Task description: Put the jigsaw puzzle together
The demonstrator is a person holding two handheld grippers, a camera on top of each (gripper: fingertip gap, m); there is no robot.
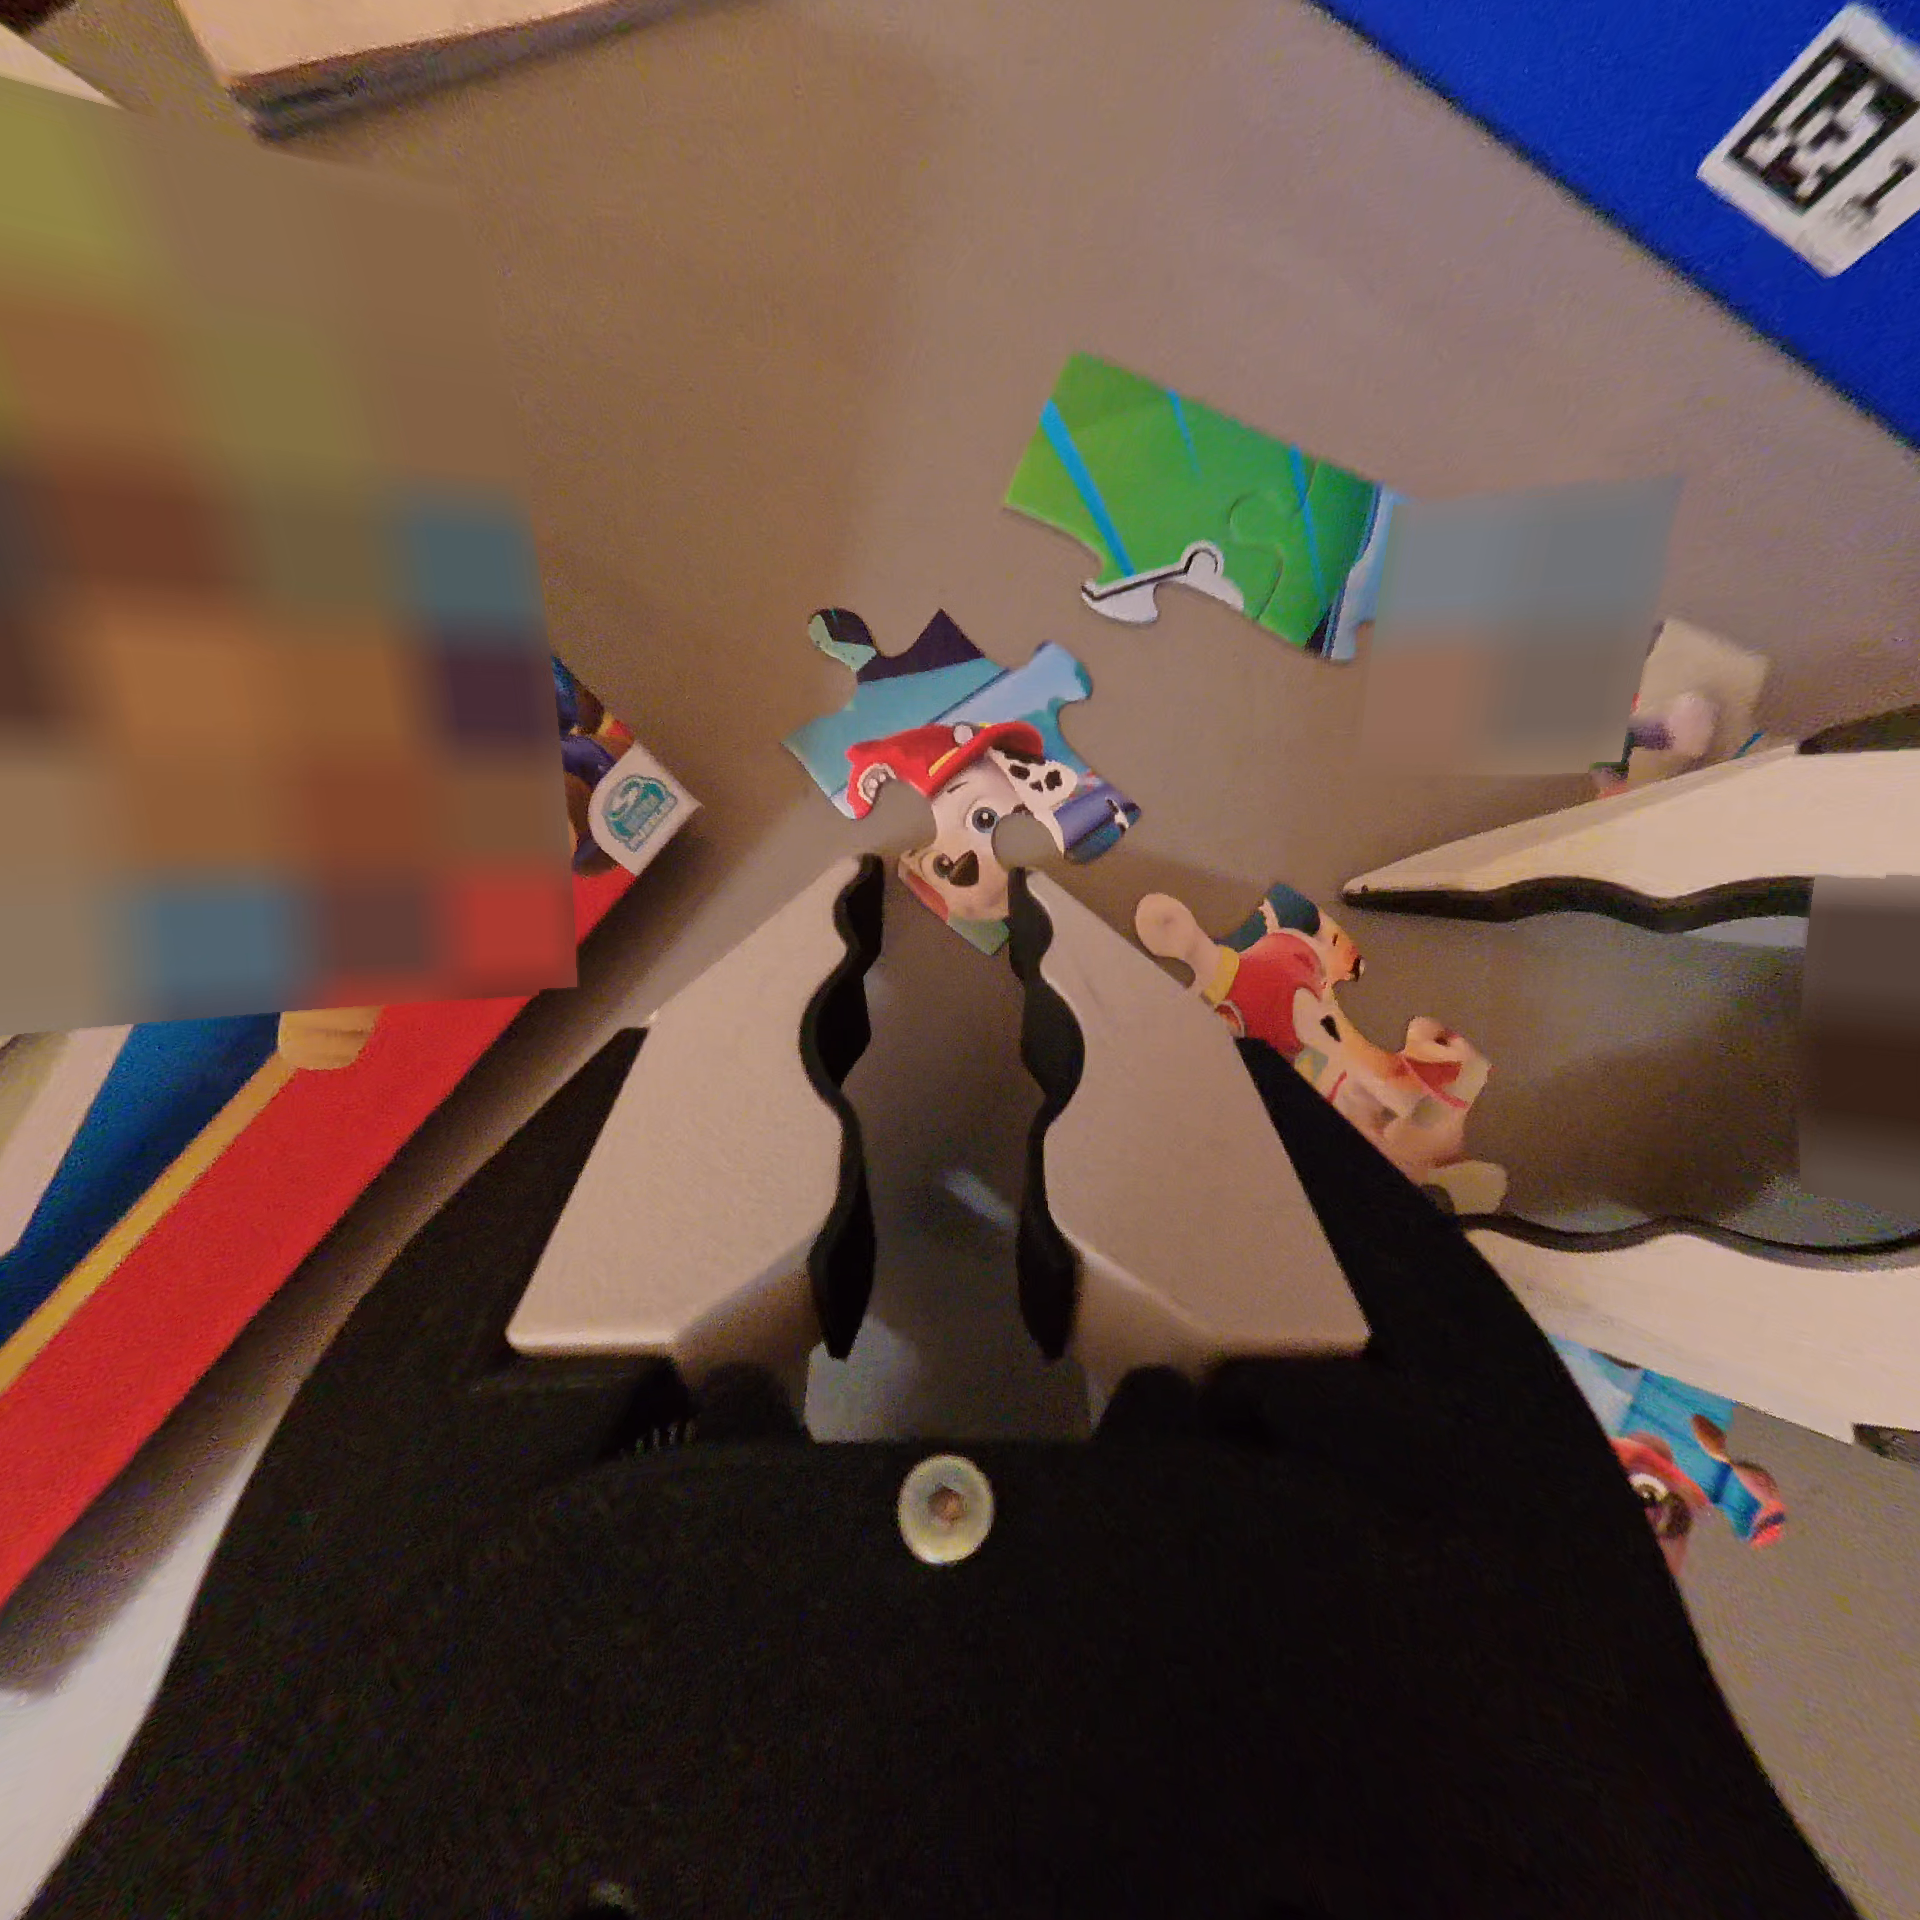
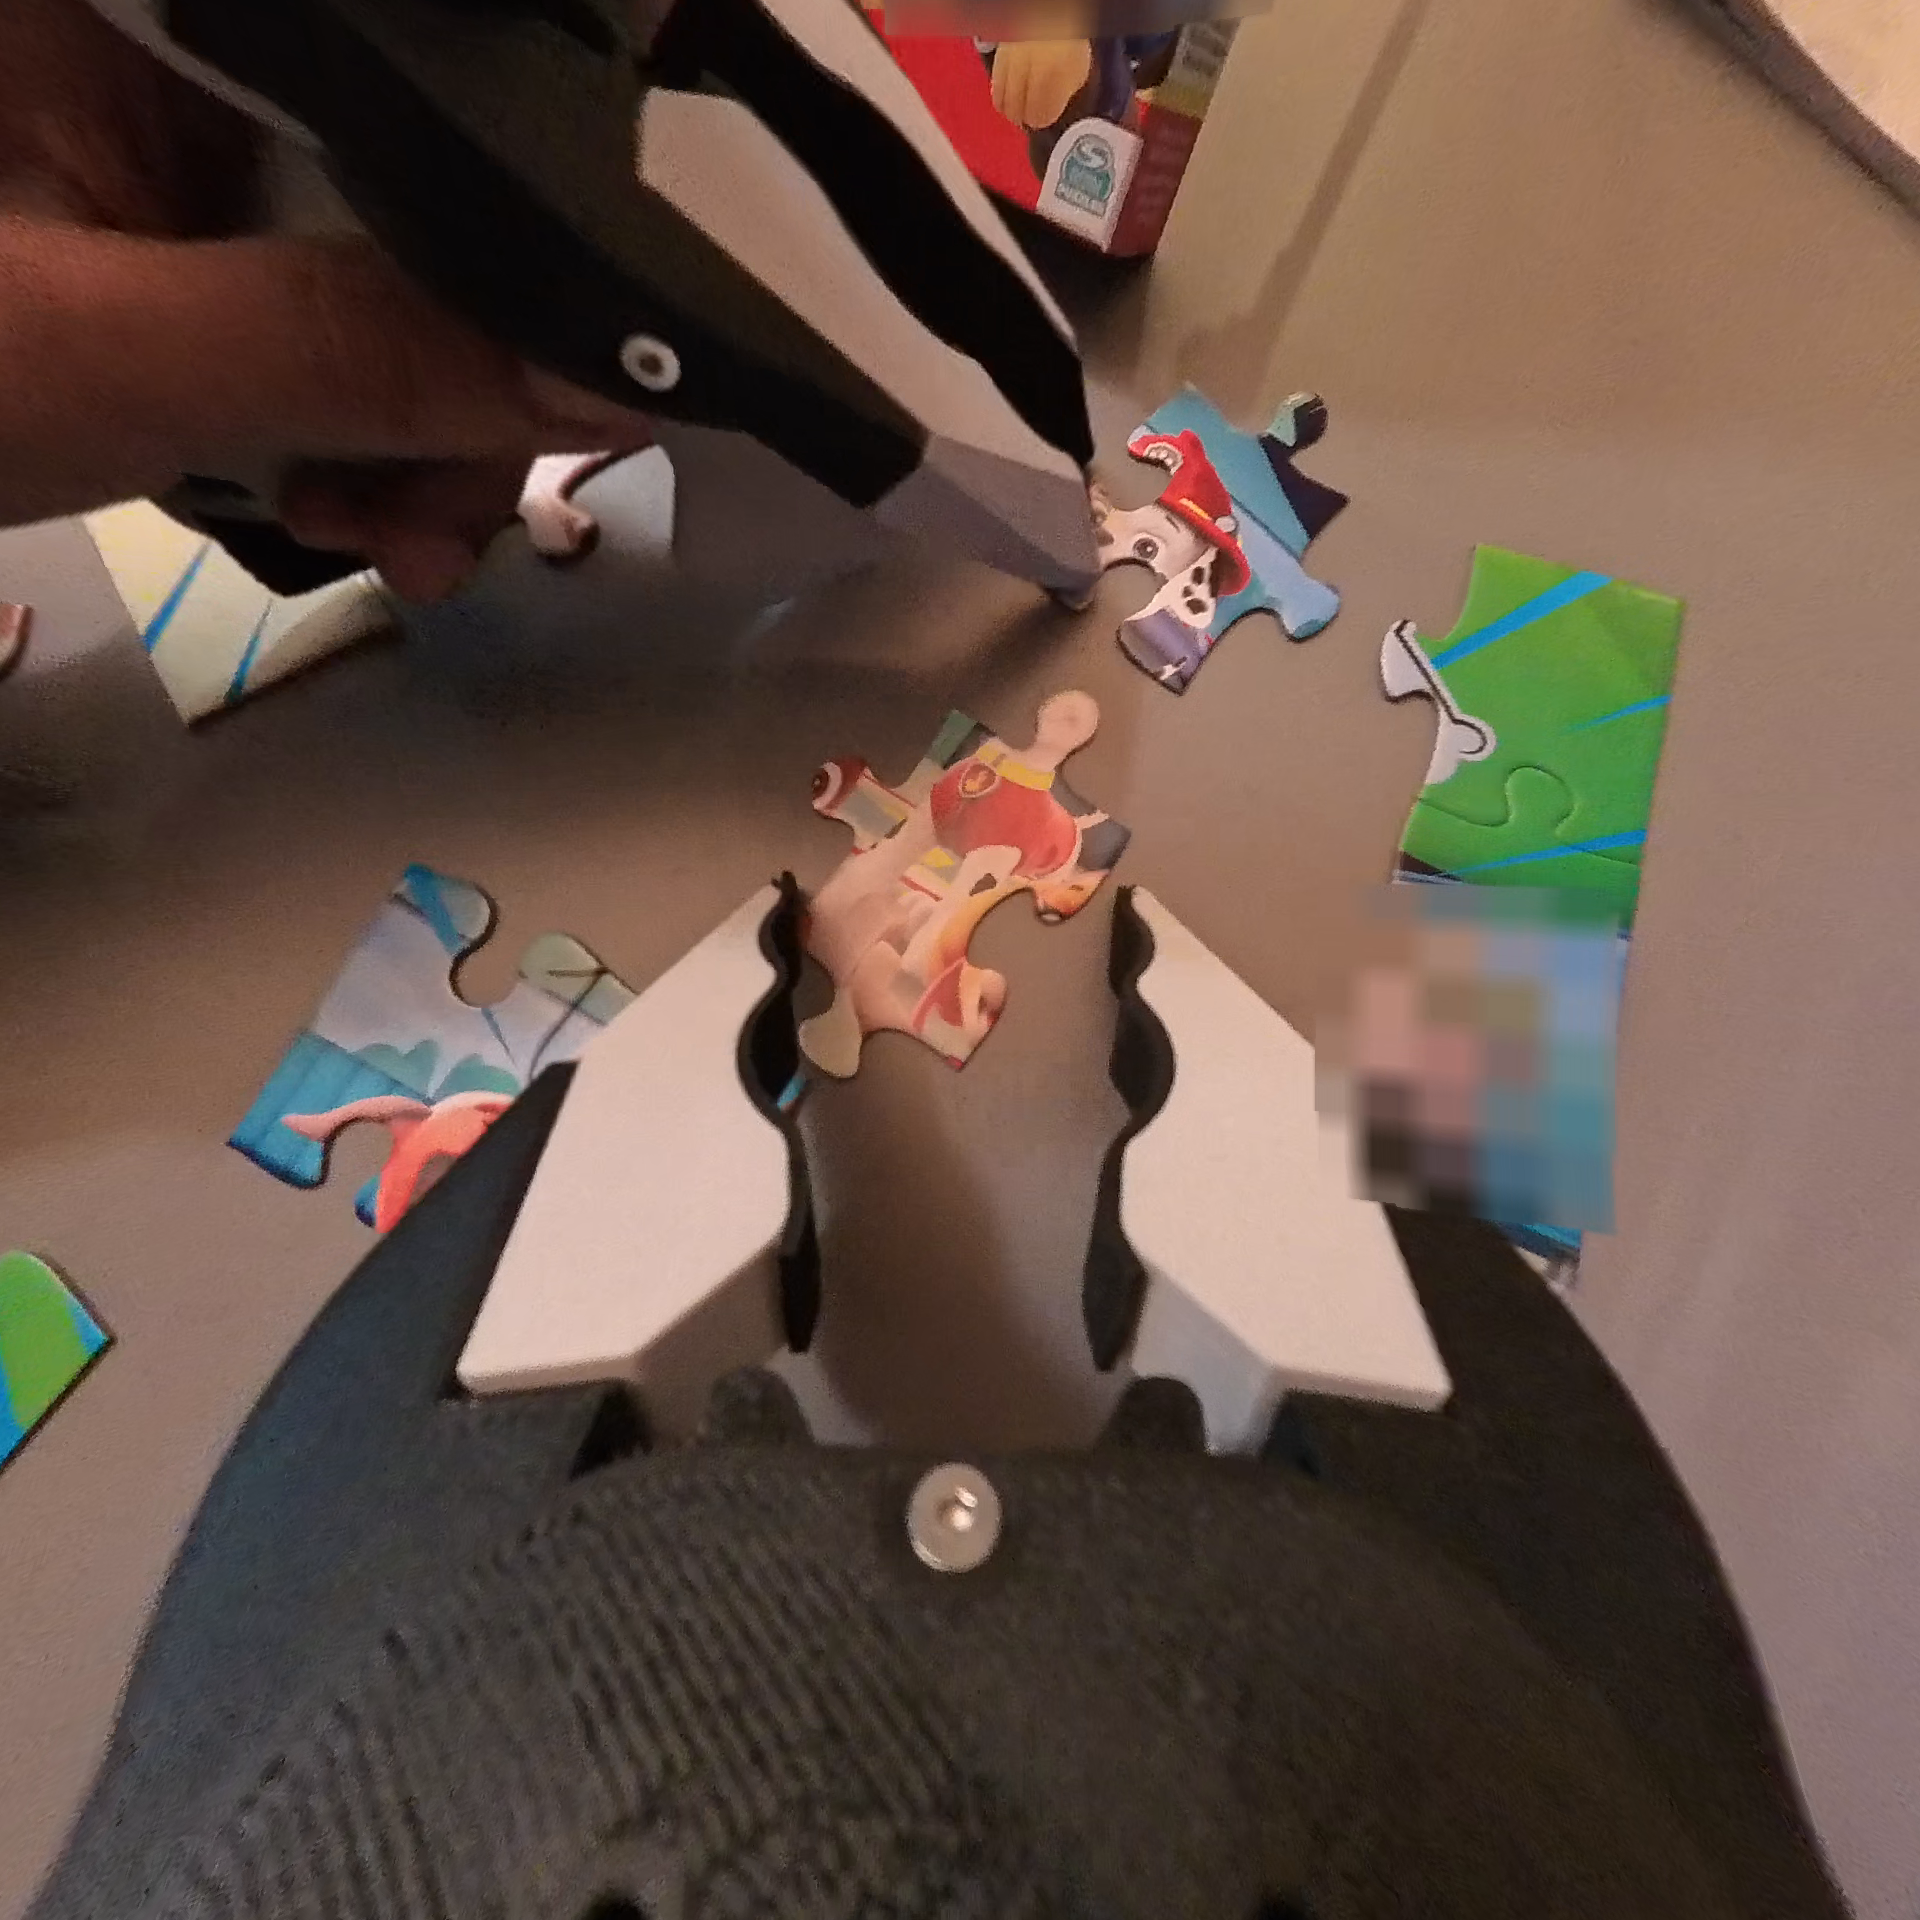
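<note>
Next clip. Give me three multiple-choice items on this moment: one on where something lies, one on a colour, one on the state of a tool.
1. Where does the green joined section lie in the right wrist view?
A. To the right of the dog-head piece
B. Under the red box
C. Between the right tool's fingers

2. What colour is the hat on the dog-head piece?
A. Yellow
B. Red
C. Black

3. How does the right tool stand?
A. Clamped on the green section
B. Fully shut on nothing
C. Open, with the red-vest piece lying flat on the table between its fingers

Answers:
1. A, it sits flat on the table to the right of that piece.
2. B, the hat is plainly red.
3. C, a wide gap shows beside the right finger.
</note>
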